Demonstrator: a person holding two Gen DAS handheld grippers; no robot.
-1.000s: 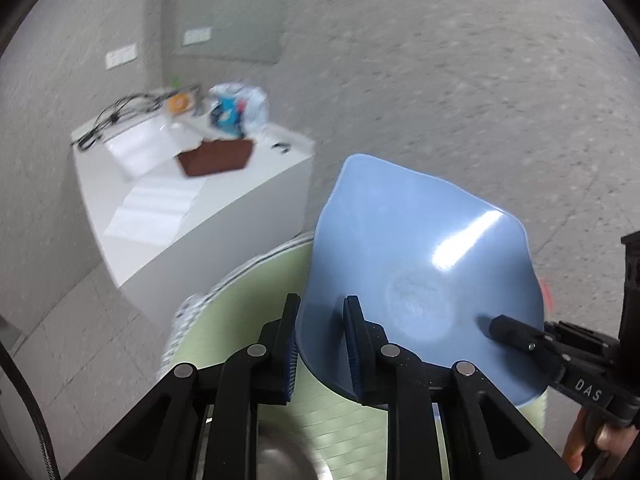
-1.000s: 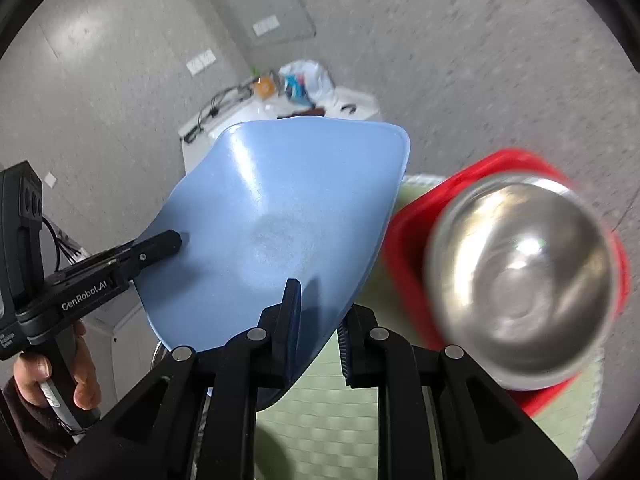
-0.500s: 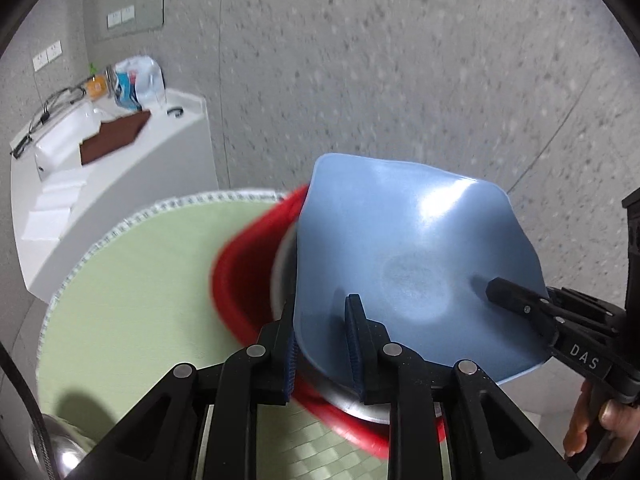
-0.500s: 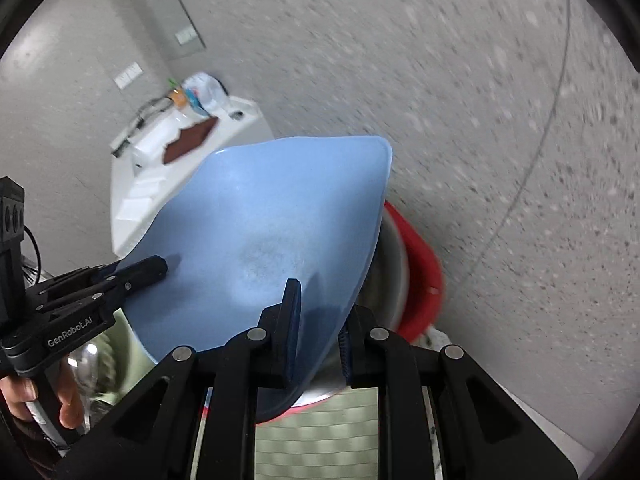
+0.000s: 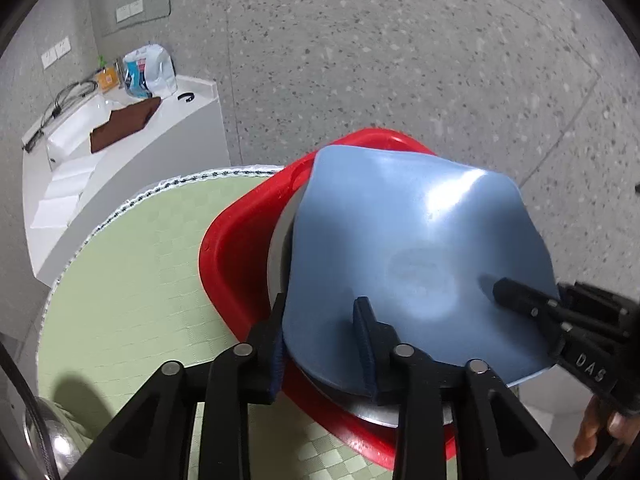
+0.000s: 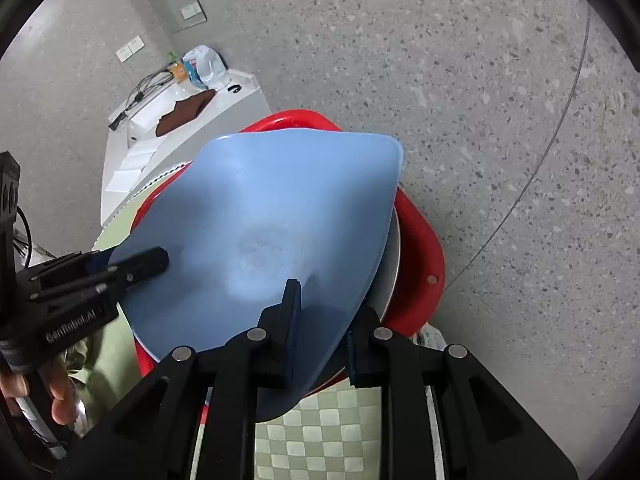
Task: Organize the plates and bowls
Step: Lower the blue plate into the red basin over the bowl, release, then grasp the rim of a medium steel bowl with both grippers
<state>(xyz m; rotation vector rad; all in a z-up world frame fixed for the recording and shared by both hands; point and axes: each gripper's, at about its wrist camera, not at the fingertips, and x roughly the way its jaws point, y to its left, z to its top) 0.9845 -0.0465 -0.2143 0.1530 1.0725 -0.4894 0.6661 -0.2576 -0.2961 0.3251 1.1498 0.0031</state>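
Both tongs, left and right, clamp the blue plate's rim, now swung from beside the desk to over the steel bowl in the red basin, seemingly ready for stacking.

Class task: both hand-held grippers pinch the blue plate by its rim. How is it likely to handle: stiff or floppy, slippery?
The blue plate probably flexes: its rim looks bowed between the left hand-held gripper and right hand-held gripper. Its glossy highlight suggests a slippery surface. It is likely light plastic.
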